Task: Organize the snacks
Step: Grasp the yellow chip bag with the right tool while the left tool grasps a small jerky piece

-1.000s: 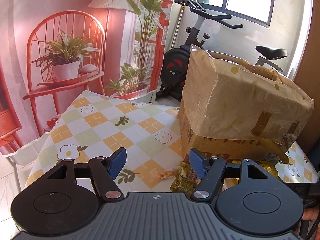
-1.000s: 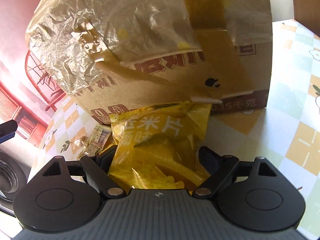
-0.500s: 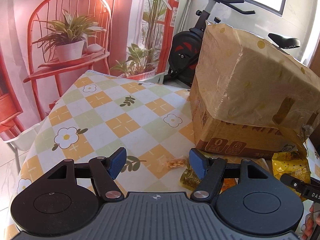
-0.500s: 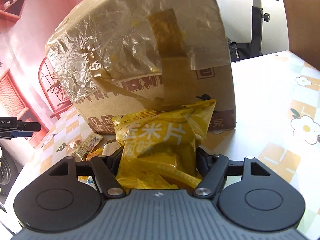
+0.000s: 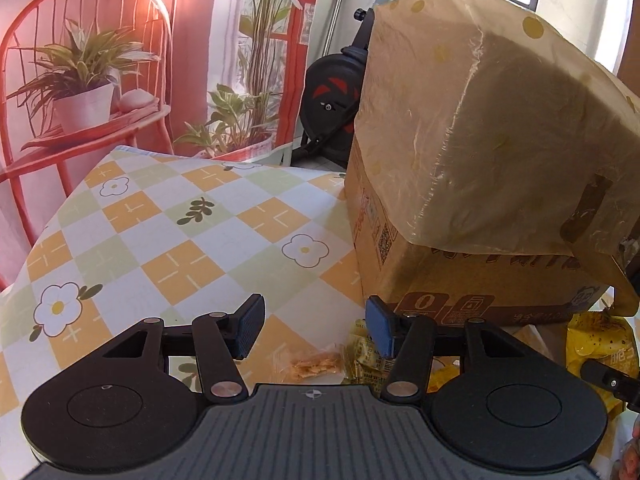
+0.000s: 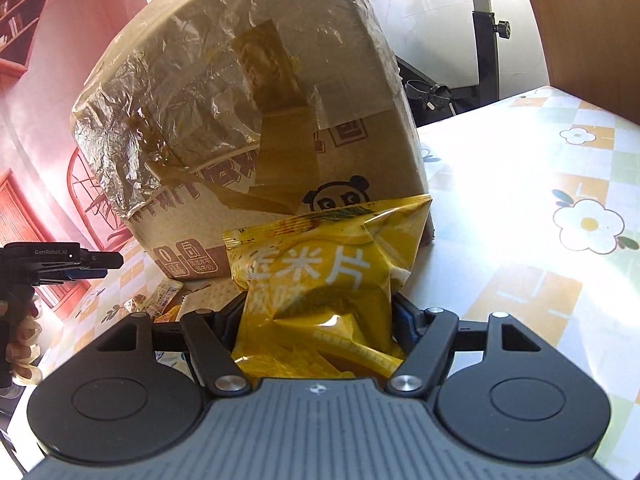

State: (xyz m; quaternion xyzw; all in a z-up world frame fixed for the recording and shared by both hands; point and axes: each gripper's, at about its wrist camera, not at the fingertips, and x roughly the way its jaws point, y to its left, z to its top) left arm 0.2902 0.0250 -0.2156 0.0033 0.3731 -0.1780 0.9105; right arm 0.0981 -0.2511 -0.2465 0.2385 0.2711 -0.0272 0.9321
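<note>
Chips bag (image 6: 320,280) felt light, crinkly, crushable; we pinched its middle in right tongs (image 6: 318,320). Left tongs (image 5: 314,330) had just narrowed, spread empty above small packets (image 5: 316,364).

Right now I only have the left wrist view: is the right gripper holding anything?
Observer: Yes. The right gripper has just been closing, and its pads now press a yellow chip bag from both sides.
Operator: Any snacks on the table to the right of the cardboard box?
Observer: None that I can see. Right of the cardboard box there is only sunlit flowered tablecloth.
</note>
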